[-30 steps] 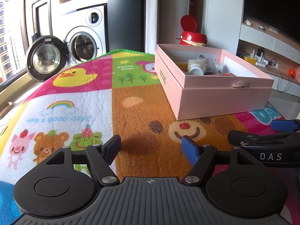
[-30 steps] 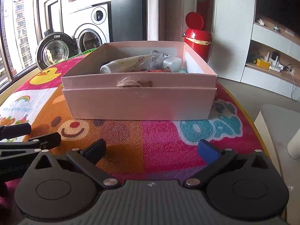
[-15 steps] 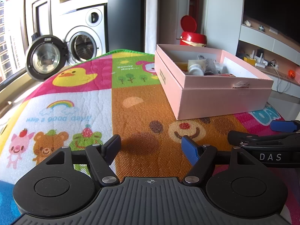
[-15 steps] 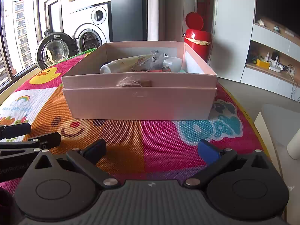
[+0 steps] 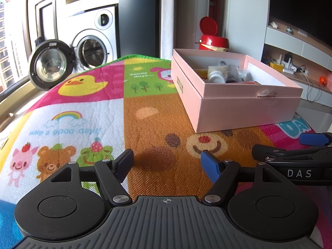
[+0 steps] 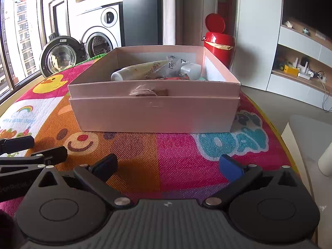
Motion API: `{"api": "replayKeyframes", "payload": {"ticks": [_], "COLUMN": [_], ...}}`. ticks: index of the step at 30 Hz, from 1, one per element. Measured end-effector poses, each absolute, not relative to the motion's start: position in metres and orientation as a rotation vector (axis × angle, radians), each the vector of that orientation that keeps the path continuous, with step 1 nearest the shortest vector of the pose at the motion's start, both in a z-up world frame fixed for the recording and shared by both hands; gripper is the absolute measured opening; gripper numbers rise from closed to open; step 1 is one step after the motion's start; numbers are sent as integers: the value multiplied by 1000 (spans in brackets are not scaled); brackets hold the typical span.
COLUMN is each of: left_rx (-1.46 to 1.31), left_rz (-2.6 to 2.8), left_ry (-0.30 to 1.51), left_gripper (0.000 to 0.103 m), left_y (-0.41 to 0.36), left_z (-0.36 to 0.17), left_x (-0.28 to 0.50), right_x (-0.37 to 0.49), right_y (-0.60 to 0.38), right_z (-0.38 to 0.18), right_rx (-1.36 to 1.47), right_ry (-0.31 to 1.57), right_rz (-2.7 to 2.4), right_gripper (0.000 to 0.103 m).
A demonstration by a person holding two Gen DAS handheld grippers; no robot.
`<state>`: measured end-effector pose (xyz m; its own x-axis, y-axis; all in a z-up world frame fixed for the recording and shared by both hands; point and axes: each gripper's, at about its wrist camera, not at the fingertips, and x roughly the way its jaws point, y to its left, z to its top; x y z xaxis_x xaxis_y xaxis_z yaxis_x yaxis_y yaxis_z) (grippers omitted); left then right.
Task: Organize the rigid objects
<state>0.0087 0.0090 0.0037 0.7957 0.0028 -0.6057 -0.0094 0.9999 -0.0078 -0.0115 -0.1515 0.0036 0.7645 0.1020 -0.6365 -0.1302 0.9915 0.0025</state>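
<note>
A pink cardboard box [image 6: 153,112] [image 5: 244,108] stands open on a colourful cartoon play mat [image 5: 116,112]. Inside it lie a white tube [image 6: 139,71], a grey cap-shaped piece [image 6: 189,69], clear plastic packets [image 6: 173,64] and other small items, partly hidden by the box wall. My left gripper [image 5: 167,161] hovers low over the mat, open and empty, left of the box. My right gripper [image 6: 168,166] faces the box's near wall, open and empty. In each view the other gripper's fingers [image 5: 290,151] [image 6: 31,151] show at the edge.
Behind the mat stand a red bin with its lid up [image 6: 219,39] and a washing machine with its door open [image 5: 51,64]. A window runs along the left. Shelves with small items [image 6: 298,70] line the right wall. A white surface [image 6: 305,137] lies right of the mat.
The right gripper has drifted slightly back and down from the box. The left gripper has barely moved. Both stay open.
</note>
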Motion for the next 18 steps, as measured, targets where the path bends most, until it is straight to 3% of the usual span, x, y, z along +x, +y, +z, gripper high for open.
{"api": "replayKeyframes", "payload": {"ticks": [18], "left_rx": [-10], "left_rz": [6], "left_ry": [651], "left_gripper": [77], "left_y": [10], "left_z": [4], "left_x": [8], "right_x": [-9], "right_y": [-152], "right_z": [4], "right_rx": [-42], "right_ry": [691], "right_rz": [126], "right_gripper": [103]}}
